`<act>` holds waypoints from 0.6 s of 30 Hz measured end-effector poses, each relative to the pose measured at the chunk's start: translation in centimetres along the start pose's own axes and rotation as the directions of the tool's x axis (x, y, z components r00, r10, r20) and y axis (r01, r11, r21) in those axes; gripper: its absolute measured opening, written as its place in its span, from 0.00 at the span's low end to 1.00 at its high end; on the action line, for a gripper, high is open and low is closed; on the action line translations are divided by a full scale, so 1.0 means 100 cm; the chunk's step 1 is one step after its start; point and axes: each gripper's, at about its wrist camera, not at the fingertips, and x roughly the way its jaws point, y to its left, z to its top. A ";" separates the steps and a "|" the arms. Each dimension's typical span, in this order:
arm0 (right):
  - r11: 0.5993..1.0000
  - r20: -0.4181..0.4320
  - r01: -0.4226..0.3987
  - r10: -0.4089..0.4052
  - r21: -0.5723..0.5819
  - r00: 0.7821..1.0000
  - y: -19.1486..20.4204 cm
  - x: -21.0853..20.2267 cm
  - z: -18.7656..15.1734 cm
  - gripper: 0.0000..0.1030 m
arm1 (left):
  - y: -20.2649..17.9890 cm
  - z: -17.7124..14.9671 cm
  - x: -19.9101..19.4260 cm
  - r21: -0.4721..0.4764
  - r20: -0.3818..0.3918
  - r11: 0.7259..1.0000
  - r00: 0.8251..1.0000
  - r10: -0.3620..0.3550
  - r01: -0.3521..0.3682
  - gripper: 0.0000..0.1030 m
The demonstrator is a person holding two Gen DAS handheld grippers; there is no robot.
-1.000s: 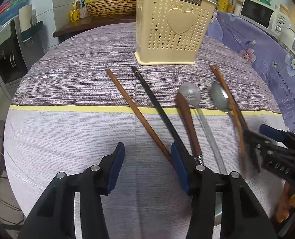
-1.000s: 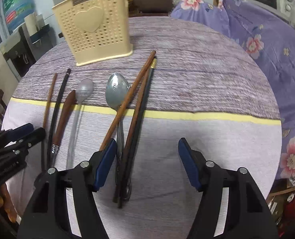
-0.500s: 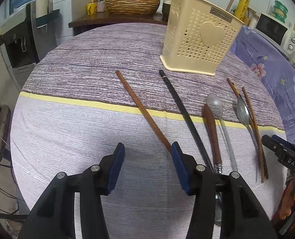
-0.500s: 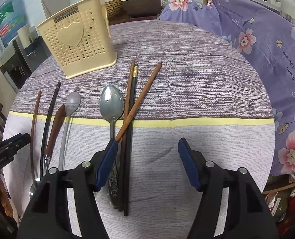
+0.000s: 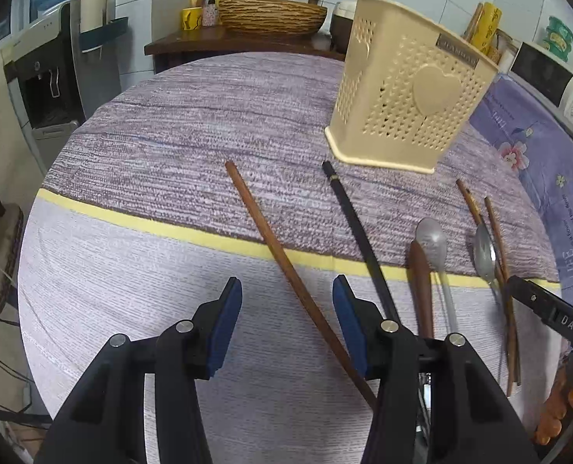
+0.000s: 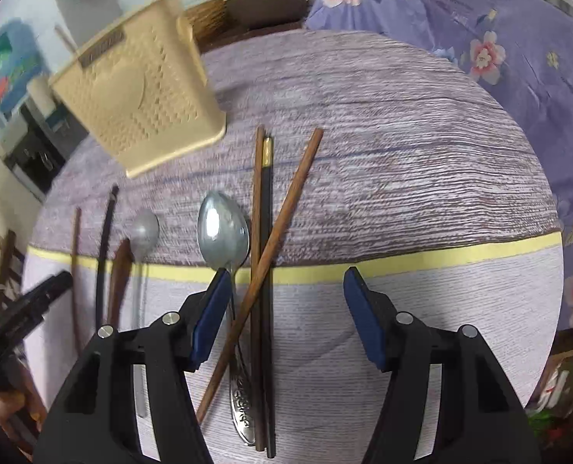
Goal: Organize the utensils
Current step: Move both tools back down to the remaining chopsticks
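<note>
My left gripper is open above the table, and a brown chopstick runs slantwise on the cloth between its fingers, untouched. To its right lie a black chopstick, a brown-handled utensil, a grey spoon and a metal spoon. My right gripper is closing. Its pads press on nothing. Between them on the cloth lie a crossed brown chopstick and a black chopstick. The metal spoon lies by its left pad. The cream holder stands beyond.
The round table has a purple cloth with a yellow stripe. A purple floral cloth covers the surface to the right. A woven basket sits on a shelf behind, and a water dispenser stands at the left.
The left gripper has shifted left and rolled, so the brown chopstick now lies between its fingers. The right gripper has shifted right and rolled, bringing the chopsticks between its fingers.
</note>
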 end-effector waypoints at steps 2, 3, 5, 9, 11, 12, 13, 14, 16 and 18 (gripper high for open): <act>0.998 0.008 0.057 -0.056 -0.029 0.998 0.000 -0.003 -0.004 0.58 | 0.004 -0.005 -0.002 -0.003 0.001 1.000 1.000 -0.010 0.010 0.48; 0.998 0.006 0.055 -0.055 -0.027 0.998 -0.005 -0.007 -0.006 0.58 | 0.007 -0.006 -0.003 -0.005 -0.002 1.000 1.000 -0.002 0.002 0.48; 0.998 0.003 0.063 -0.063 -0.006 0.998 -0.020 -0.014 -0.009 0.58 | 0.015 -0.007 -0.006 -0.021 -0.004 1.000 1.000 -0.001 0.001 0.49; 0.994 0.017 0.105 -0.105 0.039 0.994 -0.043 -0.023 -0.003 0.58 | 0.023 -0.004 -0.006 -0.041 -0.003 0.999 1.000 0.010 -0.011 0.49; 0.995 0.030 0.090 -0.091 0.054 0.995 -0.047 -0.023 0.004 0.58 | 0.026 0.001 -0.004 -0.059 -0.005 0.998 1.000 0.004 -0.005 0.49; 0.995 0.033 0.082 -0.084 0.053 0.996 -0.048 -0.023 0.006 0.58 | 0.027 0.003 -0.004 -0.069 -0.005 0.998 1.000 -0.006 0.005 0.49; 0.996 0.038 0.079 -0.081 0.049 0.996 -0.049 -0.023 0.006 0.58 | 0.027 0.005 -0.004 -0.072 -0.002 0.997 1.000 -0.006 0.006 0.49; 0.996 0.049 0.082 -0.084 0.043 0.995 -0.046 -0.023 0.009 0.58 | 0.026 0.008 -0.005 -0.071 0.004 0.997 1.000 0.001 0.000 0.49; 0.996 0.064 0.085 -0.087 0.041 0.994 -0.043 -0.022 0.012 0.58 | 0.026 0.012 -0.005 -0.076 0.015 0.997 1.000 0.020 -0.019 0.49; 0.996 0.069 0.084 -0.086 0.031 0.994 -0.037 -0.018 0.015 0.58 | 0.026 0.017 -0.003 -0.095 0.005 0.995 1.000 0.022 -0.021 0.49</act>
